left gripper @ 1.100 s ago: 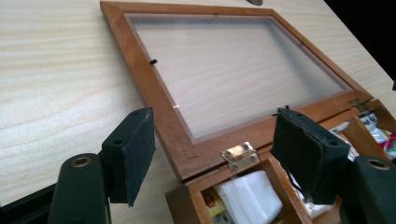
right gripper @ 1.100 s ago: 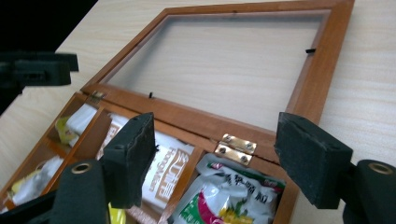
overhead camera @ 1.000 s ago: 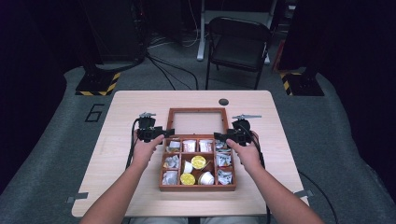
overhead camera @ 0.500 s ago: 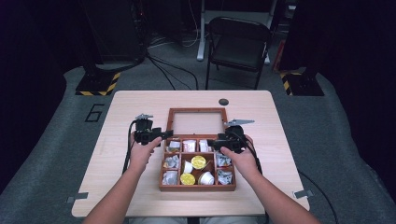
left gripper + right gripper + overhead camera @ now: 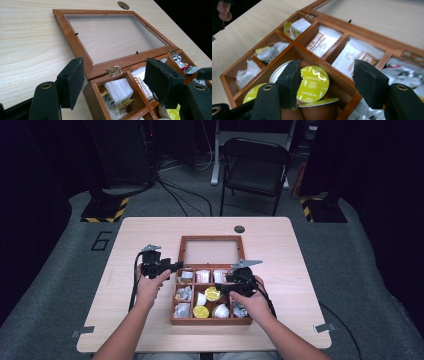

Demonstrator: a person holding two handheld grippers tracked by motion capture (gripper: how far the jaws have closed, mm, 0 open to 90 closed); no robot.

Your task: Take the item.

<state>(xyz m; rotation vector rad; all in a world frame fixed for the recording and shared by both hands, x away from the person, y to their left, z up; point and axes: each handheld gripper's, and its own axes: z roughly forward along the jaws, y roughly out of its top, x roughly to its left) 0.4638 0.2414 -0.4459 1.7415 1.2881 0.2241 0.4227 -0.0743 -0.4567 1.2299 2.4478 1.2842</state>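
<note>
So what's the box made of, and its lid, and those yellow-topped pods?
Box: reddish-brown wood, glossy varnish by its sheen. Lid: same wood framing a clear pane, glass or plastic, with brass-looking hinges. Pods: shiny printed foil tops, probably on plastic cups.

place: I'm in a dark recording studio | cues: black curtains [image 5: 45, 180], floor cables [image 5: 180, 200], hazard-taped stand bases [image 5: 105, 210], folding chair [image 5: 255, 167]

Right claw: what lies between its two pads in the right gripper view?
A yellow-lidded coffee capsule in the wooden box sits in the gap of the right claw, untouched.
</note>
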